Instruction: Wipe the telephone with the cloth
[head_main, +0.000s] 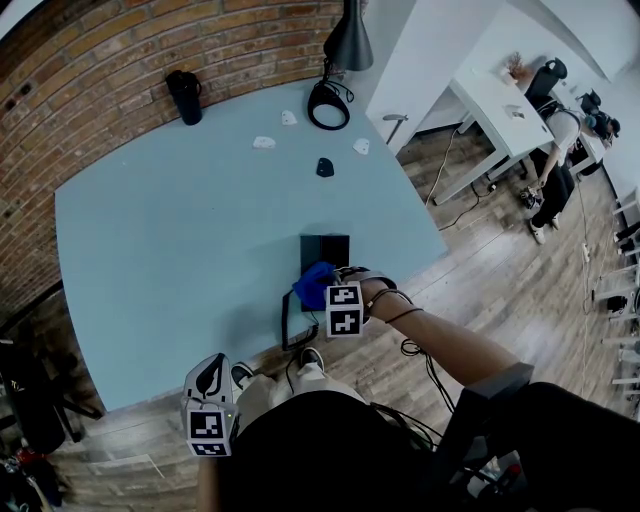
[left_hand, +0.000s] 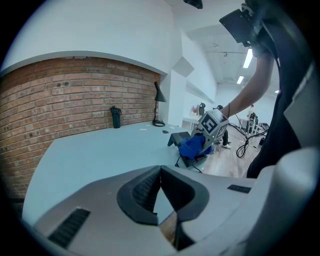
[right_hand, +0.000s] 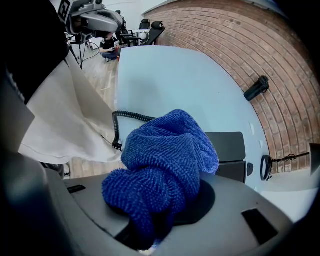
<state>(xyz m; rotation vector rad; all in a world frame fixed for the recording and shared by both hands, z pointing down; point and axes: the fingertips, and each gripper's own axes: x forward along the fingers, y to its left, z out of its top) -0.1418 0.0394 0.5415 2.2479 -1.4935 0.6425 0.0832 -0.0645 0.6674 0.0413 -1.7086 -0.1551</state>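
Observation:
The black telephone (head_main: 326, 252) stands near the front edge of the light blue table (head_main: 180, 250), and its coiled cord (head_main: 286, 325) hangs over that edge. My right gripper (head_main: 328, 292) is shut on a bunched blue cloth (head_main: 314, 283), which lies against the phone's near end. In the right gripper view the cloth (right_hand: 162, 165) fills the space between the jaws of that gripper (right_hand: 150, 225); the phone (right_hand: 227, 150) and cord (right_hand: 127, 117) lie just beyond. My left gripper (head_main: 210, 385) hangs off the table's front edge, left of the phone. Its jaws (left_hand: 160, 172) are shut with nothing in them.
A black bottle (head_main: 185, 97) stands at the far edge by the brick wall. A desk lamp (head_main: 345, 45), small white bits (head_main: 264, 142) and a small black object (head_main: 325, 167) lie at the back. A white desk (head_main: 500, 105), a person (head_main: 555, 150) and floor cables (head_main: 415, 350) are to the right.

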